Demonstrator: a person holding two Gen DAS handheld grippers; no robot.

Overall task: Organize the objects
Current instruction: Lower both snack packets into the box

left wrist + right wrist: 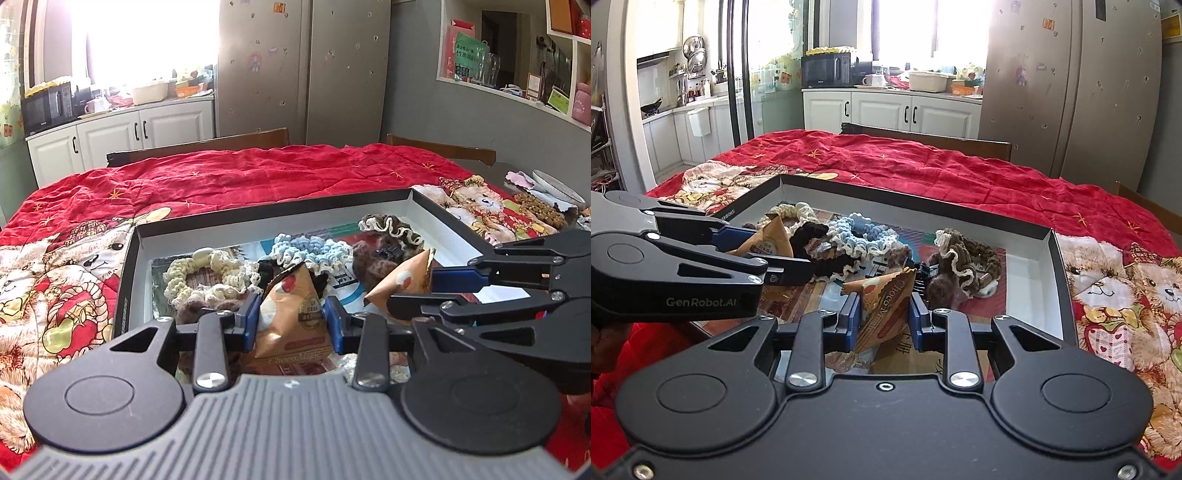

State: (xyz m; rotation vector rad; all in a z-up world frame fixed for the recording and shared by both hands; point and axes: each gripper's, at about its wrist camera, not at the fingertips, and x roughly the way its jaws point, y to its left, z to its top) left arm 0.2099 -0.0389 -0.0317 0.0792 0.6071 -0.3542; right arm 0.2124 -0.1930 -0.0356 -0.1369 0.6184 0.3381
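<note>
Orange snack packet (291, 314) clamped in left gripper (291, 317), second packet (884, 306) clamped in right gripper (884, 319). Both held over near edge of open box (266, 208) on red-quilted desk (221, 177). Crochet scrunchies (207, 273) piled inside box.

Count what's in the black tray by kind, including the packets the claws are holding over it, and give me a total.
Snack packets: 2, one in the left claw, one in the right claw
Crochet scrunchies: 4: cream, blue-and-white, black, brown
Black hair clip: 1
Total: 7
</note>
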